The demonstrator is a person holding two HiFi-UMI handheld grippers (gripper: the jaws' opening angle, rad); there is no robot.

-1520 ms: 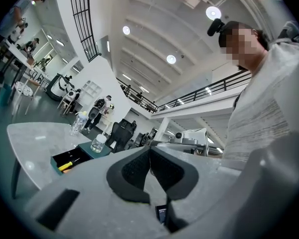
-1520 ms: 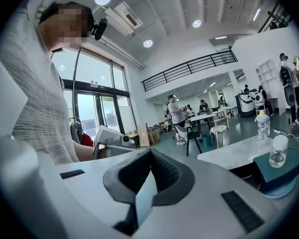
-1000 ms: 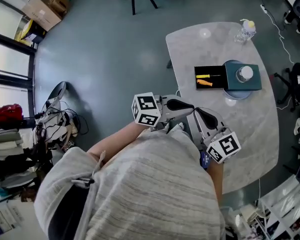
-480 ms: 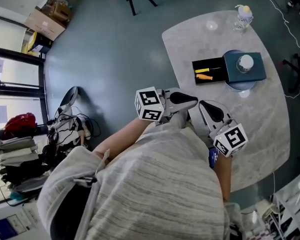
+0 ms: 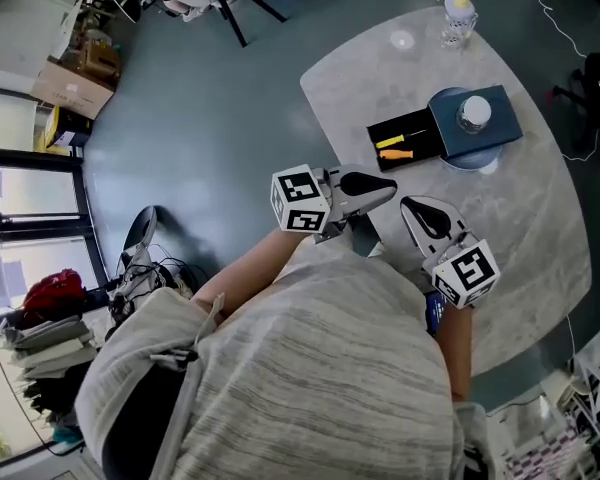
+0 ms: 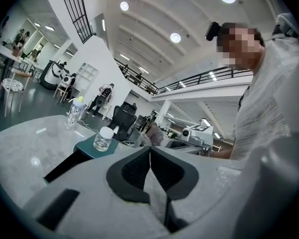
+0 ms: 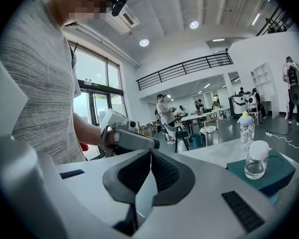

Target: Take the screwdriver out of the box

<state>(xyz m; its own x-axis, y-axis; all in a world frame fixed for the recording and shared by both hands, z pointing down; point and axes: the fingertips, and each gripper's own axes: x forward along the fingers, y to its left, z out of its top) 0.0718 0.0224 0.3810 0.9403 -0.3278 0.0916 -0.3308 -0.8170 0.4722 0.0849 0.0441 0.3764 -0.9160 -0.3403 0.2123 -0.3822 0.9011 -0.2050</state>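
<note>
The left gripper (image 5: 383, 188) and right gripper (image 5: 412, 208) were clenched empty, side by side at the table (image 5: 540, 228) edge, with the screwdriver (image 5: 392, 142) well ahead across bare tabletop in the open black box (image 5: 420, 126), beside a jar (image 5: 472, 113) on the teal lid (image 5: 500, 128).

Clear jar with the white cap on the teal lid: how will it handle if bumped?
The jar looks like clear glass, so probably rigid, slick and breakable. It is squat with a wide base, so it likely slides on the teal lid rather than tips. It is round, so it could roll if toppled.
</note>
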